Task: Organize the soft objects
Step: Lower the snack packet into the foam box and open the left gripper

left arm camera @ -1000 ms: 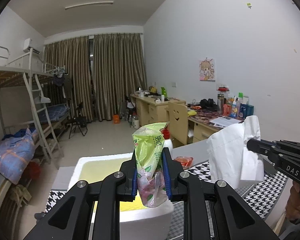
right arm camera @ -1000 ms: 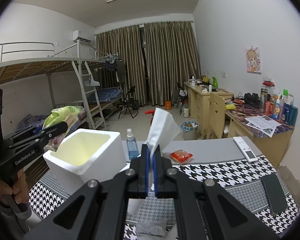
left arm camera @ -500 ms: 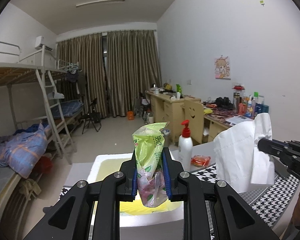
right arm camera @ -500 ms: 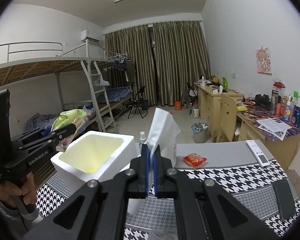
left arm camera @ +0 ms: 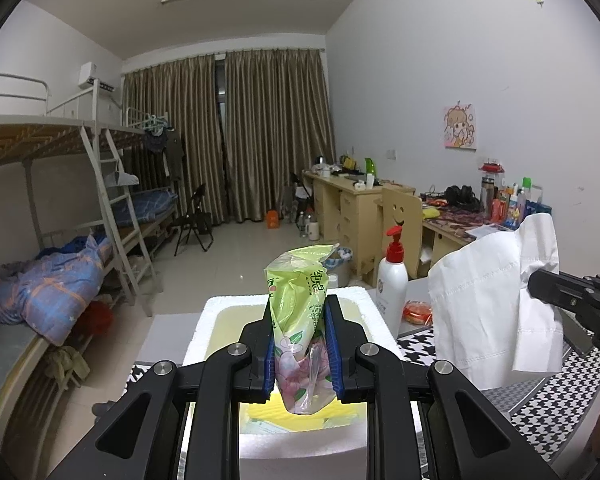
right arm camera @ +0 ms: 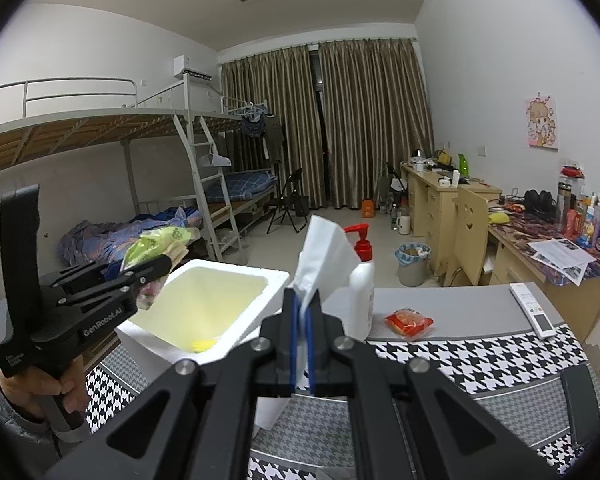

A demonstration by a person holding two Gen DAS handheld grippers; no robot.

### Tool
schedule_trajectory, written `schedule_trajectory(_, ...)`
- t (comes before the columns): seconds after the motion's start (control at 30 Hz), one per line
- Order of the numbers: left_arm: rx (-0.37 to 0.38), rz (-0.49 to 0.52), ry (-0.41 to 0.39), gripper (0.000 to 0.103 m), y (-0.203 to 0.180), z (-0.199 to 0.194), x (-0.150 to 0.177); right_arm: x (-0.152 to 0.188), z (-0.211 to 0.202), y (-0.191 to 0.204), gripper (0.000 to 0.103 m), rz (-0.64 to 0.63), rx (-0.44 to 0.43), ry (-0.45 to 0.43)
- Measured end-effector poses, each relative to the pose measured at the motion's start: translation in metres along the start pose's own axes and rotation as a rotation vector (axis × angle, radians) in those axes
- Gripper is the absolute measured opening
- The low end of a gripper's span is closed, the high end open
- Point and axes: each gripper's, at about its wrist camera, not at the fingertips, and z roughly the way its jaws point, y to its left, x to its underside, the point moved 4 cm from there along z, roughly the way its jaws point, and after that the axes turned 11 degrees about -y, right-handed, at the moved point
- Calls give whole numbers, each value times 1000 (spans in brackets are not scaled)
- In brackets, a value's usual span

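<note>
My left gripper (left arm camera: 300, 344) is shut on a green tissue pack (left arm camera: 300, 312), held upright above the open white foam box (left arm camera: 216, 320). In the right wrist view that same left gripper (right arm camera: 156, 268) hangs over the foam box's (right arm camera: 240, 328) left rim with the green pack (right arm camera: 160, 240) in it. My right gripper (right arm camera: 302, 340) is shut on a white paper tissue (right arm camera: 324, 256), just right of the box. From the left wrist view the white tissue (left arm camera: 496, 304) hangs from the right gripper (left arm camera: 540, 284) at the right edge.
A white pump bottle with a red top (right arm camera: 360, 284) stands behind the box, a red snack packet (right arm camera: 410, 320) beside it. A remote (right arm camera: 534, 312) and a dark phone (right arm camera: 580, 400) lie on the houndstooth tablecloth (right arm camera: 460, 360). Bunk beds stand left, desks right.
Both views have swung to the left, so the box and the pump bottle sit further right in the pictures. The grips on the green pack and the tissue are unchanged.
</note>
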Motion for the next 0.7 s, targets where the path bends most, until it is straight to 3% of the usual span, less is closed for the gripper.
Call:
schedule_trajectory(0.43, 3, -14, 72, 25, 4, 25, 11, 1, 9, 4, 6, -11, 14, 17)
schedule_trajectory(0.53, 8, -18, 90, 43, 7, 31, 14, 0, 10, 5, 6, -14, 18, 19)
schedule_trajectory(0.7, -6, -28, 78, 83, 13, 26, 15, -1, 12, 7, 6, -20, 22, 24)
